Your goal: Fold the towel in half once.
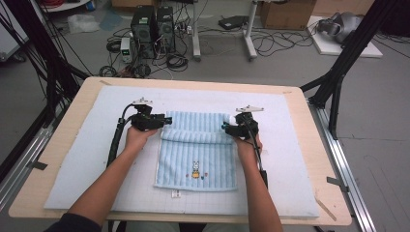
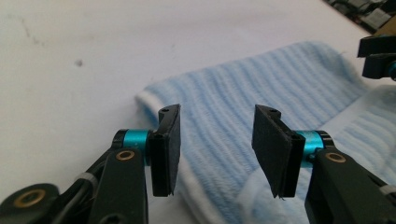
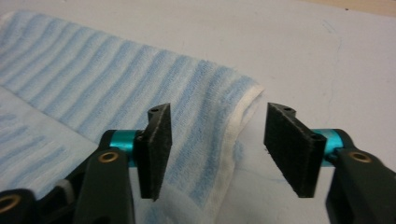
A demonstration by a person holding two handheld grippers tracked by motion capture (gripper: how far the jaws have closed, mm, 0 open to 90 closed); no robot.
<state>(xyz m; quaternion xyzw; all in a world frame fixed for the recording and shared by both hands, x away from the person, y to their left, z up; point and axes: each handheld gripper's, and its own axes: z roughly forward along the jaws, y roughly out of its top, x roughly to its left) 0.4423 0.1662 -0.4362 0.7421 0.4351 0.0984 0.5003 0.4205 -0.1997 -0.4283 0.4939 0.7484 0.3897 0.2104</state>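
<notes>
While both forearms reach in from the near edge of the tabletop (image 1: 58,159), the left gripper (image 1: 167,120) sits at the left end of a folded-over band of a towel (image 1: 196,152) and the right gripper (image 1: 224,127) at its right end, each pointing inward toward the other. The left gripper's jaws stand apart, with the folded edge lying between and below them, not pinched. The right gripper's jaws are likewise apart, straddling the towel's white-hemmed corner without pressing it.

The towel is light blue terry with paler ribbed stripes, a white hem, a small embroidered figure (image 1: 196,169) near its near edge and a tag (image 1: 176,194) below. It lies on a white mat (image 1: 290,159) at the tabletop's centre. Its far edge is folded toward the person, the fold running left to right; the stripes run from near to far.
</notes>
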